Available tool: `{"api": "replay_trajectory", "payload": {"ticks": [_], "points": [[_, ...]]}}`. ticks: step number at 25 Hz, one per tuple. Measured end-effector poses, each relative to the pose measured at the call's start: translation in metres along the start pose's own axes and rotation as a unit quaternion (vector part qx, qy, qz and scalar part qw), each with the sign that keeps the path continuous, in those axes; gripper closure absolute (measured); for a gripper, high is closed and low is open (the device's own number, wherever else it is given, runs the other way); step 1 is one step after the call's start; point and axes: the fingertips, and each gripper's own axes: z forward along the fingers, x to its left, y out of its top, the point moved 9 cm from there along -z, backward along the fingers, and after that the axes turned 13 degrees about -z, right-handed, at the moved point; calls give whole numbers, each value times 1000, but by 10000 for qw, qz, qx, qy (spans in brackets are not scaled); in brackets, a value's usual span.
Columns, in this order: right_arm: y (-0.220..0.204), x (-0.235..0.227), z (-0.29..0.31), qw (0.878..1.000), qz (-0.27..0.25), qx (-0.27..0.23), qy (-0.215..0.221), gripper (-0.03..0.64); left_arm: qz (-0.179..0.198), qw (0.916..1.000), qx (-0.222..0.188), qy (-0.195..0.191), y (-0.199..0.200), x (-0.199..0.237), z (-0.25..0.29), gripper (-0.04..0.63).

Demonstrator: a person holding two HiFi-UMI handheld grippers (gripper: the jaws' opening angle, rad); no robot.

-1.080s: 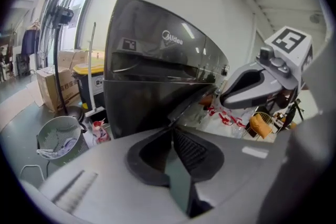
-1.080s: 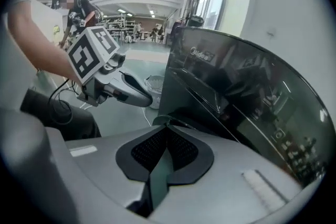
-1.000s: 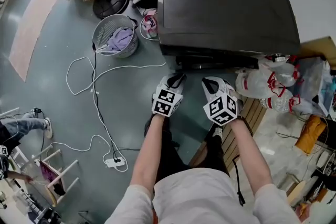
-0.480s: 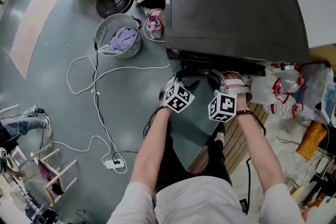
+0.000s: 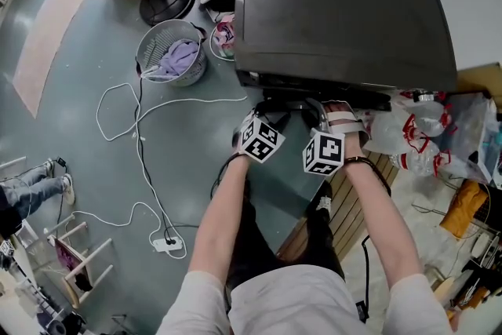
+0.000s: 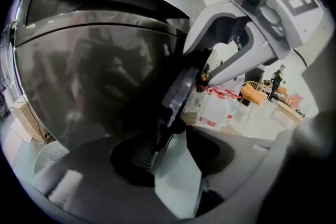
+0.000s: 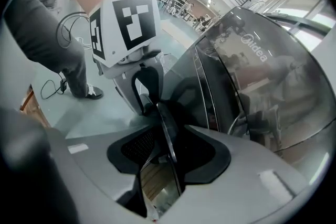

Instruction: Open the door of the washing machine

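The door (image 6: pixel 100 92) is the dark, glossy front of the washing machine (image 5: pixel 337 4). It stands upright just ahead of both tongs and, as far as I can judge, is shut. The left tongs (image 5: pixel 271 115) and the right tongs (image 5: pixel 320 112) sit side by side, near each other. Their noses are tucked under the front lip of the machine's top and slant down at the door. Each pair of jaws stands apart and has just been opening, and nothing shows clamped between them.

Neither hand is clearly the nearer, since both reach the front about level. The next move, I judge, depends on which side of the tongs the door's handle lies, and no view shows that. From the head the machine's top hides the whole door. In the two gripper views the glass gives only reflections, with no handle, hinge or long axis to read.

A thin dark edge (image 7: pixel 167 144) runs up from between the jaws in each gripper view. I cannot tell whether it belongs to the tongs or to the door's rim.

Well to the left of the left tongs a white cable (image 5: pixel 141 145) loops over the floor (image 5: pixel 70 90). Beyond it stands a basket (image 5: pixel 150 67) with cloth inside. Just right of the right tongs lie clear plastic bags (image 5: pixel 408 129)
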Motion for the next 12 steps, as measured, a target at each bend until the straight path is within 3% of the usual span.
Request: {"api": "replay_trajectory", "payload": {"ticks": [12], "points": [[1, 1, 1, 10000, 75, 2, 12, 471, -245, 9996, 20, 125, -2, -2, 1, 365]]}}
